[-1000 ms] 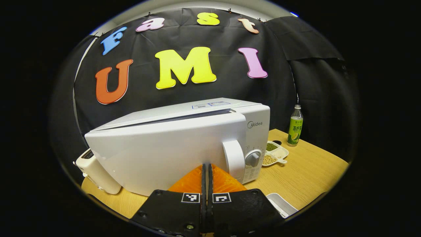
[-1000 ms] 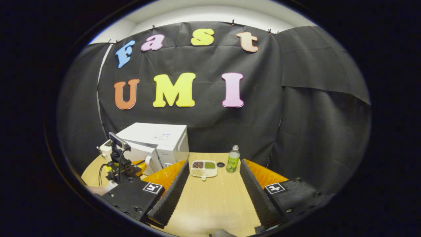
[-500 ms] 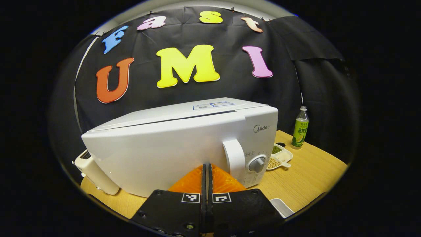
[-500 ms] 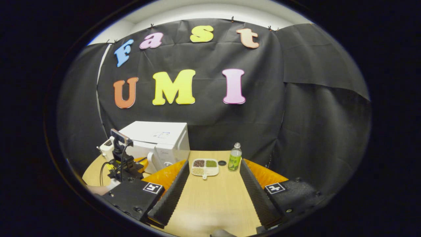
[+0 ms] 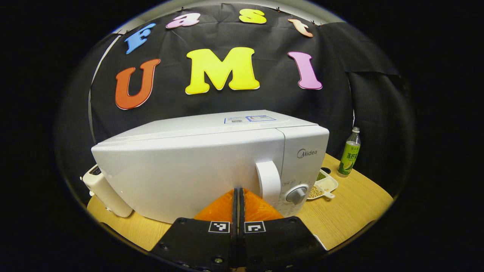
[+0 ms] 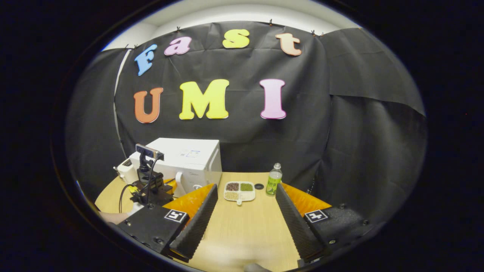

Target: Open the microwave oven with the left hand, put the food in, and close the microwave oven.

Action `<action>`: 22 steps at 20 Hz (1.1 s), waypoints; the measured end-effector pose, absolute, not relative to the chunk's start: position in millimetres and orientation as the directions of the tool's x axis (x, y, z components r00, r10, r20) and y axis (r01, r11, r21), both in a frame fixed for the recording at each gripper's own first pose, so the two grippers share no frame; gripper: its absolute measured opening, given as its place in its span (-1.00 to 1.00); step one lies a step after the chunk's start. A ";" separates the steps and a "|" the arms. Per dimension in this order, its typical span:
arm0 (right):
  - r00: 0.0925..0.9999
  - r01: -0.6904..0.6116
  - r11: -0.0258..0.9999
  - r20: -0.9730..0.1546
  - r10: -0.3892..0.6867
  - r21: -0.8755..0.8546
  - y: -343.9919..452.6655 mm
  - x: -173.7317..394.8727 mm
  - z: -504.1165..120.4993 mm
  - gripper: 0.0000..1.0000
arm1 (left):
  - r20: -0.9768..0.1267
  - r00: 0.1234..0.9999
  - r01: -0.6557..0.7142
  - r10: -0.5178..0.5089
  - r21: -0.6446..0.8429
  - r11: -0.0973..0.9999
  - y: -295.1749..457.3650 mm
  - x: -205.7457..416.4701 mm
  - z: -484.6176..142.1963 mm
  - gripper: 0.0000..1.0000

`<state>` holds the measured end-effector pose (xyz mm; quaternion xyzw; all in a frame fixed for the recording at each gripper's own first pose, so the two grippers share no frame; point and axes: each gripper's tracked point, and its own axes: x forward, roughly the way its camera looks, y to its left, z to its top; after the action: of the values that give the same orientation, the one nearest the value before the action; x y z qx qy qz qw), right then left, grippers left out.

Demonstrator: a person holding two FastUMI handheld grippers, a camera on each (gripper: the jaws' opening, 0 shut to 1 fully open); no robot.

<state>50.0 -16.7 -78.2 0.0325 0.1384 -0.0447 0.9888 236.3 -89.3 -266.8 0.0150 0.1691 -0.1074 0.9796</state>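
Note:
The white microwave oven stands on the wooden table with its door flush against the body. My left gripper is shut with nothing between its fingers, and its tips are at the lower front of the door, just left of the curved handle. In the right gripper view the microwave oven sits at the back left, with the left gripper in front of it. My right gripper hangs open and empty over the table. A divided white dish of beans lies beyond its fingertips.
A green-labelled bottle stands right of the dish, with a small dark cap between them. A white toaster-like appliance sits at the microwave's left. The dish and bottle lie right of the oven.
The microwave door, slightly ajar a second ago, has swung flush with the body as my left gripper moved forward against it. The right gripper has barely shifted.

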 end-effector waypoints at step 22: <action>0.979 0.012 0.999 -0.202 -0.001 0.051 45.8 37.1 -59.9 0.83 | -0.215 0.965 0.152 -0.150 -0.006 0.988 12.5 137.2 -169.8 0.93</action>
<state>37.1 45.8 -59.9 0.0258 0.1015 -0.0034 0.9945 137.2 12.5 -169.8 0.0055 0.1081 -0.0763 0.9912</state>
